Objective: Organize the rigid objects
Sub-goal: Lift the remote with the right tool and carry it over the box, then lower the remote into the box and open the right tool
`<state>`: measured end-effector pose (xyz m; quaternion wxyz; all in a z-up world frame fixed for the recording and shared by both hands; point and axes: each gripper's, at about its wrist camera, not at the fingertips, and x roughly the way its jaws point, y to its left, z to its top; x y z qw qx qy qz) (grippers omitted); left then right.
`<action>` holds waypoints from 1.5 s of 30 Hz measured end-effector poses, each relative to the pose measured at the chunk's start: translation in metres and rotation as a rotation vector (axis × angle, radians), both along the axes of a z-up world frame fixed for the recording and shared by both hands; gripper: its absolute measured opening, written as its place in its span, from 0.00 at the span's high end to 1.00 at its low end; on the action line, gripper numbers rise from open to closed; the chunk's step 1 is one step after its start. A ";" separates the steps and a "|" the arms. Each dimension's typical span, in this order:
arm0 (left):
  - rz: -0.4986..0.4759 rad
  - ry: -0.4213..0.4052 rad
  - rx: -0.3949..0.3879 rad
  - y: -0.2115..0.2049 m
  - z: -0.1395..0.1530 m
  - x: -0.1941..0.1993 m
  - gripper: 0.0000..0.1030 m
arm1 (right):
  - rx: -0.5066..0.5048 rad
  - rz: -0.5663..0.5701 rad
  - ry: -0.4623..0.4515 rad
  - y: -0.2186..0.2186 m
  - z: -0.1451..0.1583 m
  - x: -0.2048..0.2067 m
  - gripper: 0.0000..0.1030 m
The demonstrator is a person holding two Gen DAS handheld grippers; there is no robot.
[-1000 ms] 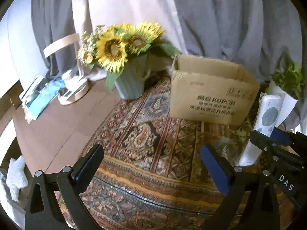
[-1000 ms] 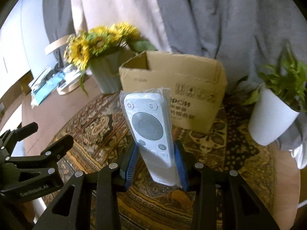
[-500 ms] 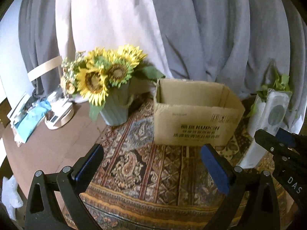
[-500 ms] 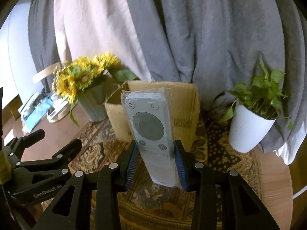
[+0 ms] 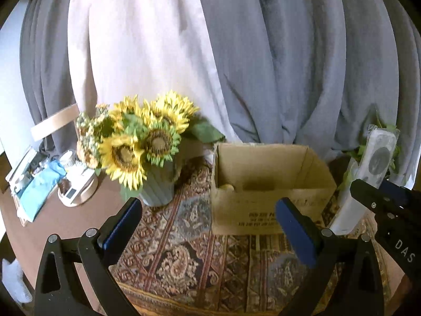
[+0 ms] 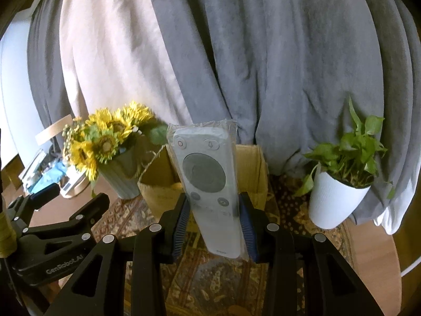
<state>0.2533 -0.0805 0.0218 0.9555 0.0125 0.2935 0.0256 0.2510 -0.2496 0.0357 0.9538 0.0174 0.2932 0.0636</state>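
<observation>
An open cardboard box (image 5: pixel 271 184) stands on a patterned rug (image 5: pixel 205 258), its flaps up; the left wrist view looks down into it, and a small yellowish thing shows at the inner left corner, too blurred to identify. Just left of the box, a ribbed pale-green vase (image 5: pixel 158 187) holds sunflowers (image 5: pixel 142 142). To the right of the box, seen from the right wrist, a white pot (image 6: pixel 334 197) carries a leafy green plant (image 6: pixel 352 150). The right gripper (image 6: pixel 213 221) is clamped on a grey remote control (image 6: pixel 208 181) sealed in clear plastic wrap, the blue pads pressing its lower sides so that it stands nearly upright, buttons toward the camera, in front of the box and above the rug. The left gripper (image 5: pixel 208 229) holds nothing, its jaws spread wide apart over the rug in front of the vase and box. The rug covers a round brown wooden table (image 5: pixel 52 216), on whose far left edge lie a round white-and-tan device (image 5: pixel 77 189) and some blue and white packets (image 5: pixel 36 184). Behind everything hang grey curtains (image 5: pixel 302 65) with a pale cream panel (image 5: pixel 142 52) between them.
</observation>
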 end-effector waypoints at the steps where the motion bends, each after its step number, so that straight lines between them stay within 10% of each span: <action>1: 0.000 -0.005 0.008 0.000 0.002 0.003 0.00 | 0.004 -0.002 -0.001 0.000 0.001 0.003 0.62; 36: -0.006 0.026 0.022 -0.005 0.006 0.140 0.00 | 0.103 0.025 0.140 -0.005 -0.026 0.168 0.62; 45: 0.005 0.029 0.008 -0.003 0.003 0.135 0.00 | 0.094 0.008 0.167 -0.006 -0.035 0.168 0.45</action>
